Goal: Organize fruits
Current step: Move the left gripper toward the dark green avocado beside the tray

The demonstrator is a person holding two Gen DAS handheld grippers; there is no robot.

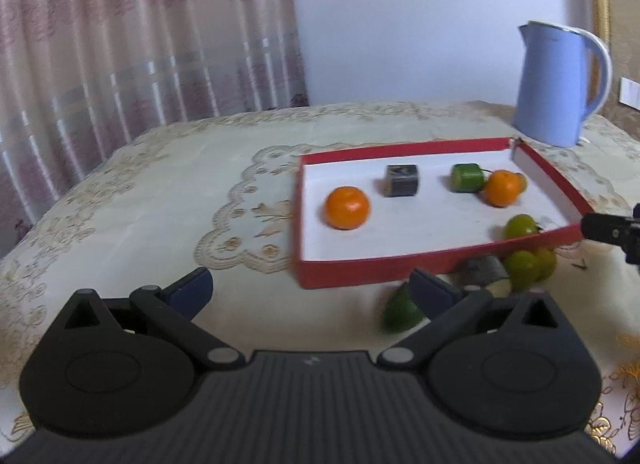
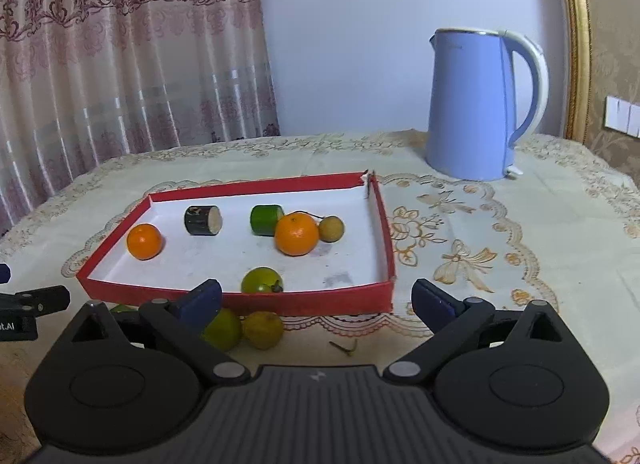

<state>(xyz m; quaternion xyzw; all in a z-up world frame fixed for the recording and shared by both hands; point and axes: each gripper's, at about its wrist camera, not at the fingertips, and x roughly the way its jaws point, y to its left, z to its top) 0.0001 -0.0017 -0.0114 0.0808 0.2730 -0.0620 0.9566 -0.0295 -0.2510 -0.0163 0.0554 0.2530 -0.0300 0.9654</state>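
A red tray point(image 2: 380, 224) with a white floor holds two oranges point(image 2: 145, 241) point(image 2: 297, 234), a dark cylinder piece point(image 2: 203, 220), a green cylinder piece point(image 2: 266, 219), a small yellowish fruit point(image 2: 331, 228) and a green round fruit point(image 2: 262, 281). Two greenish fruits point(image 2: 223, 329) point(image 2: 263, 329) lie on the cloth just outside the tray's front wall. My right gripper point(image 2: 316, 294) is open in front of that wall, its left finger over the loose fruits. My left gripper point(image 1: 310, 284) is open near the tray's point(image 1: 340, 276) front left corner, with a green wedge point(image 1: 400, 310) by its right finger.
A blue kettle point(image 2: 476, 104) stands behind the tray's right corner. An embroidered cloth point(image 2: 500, 224) covers the table. A grey piece point(image 1: 482, 269) lies among the loose fruits. A small stem point(image 2: 344, 346) lies on the cloth. A curtain hangs behind on the left.
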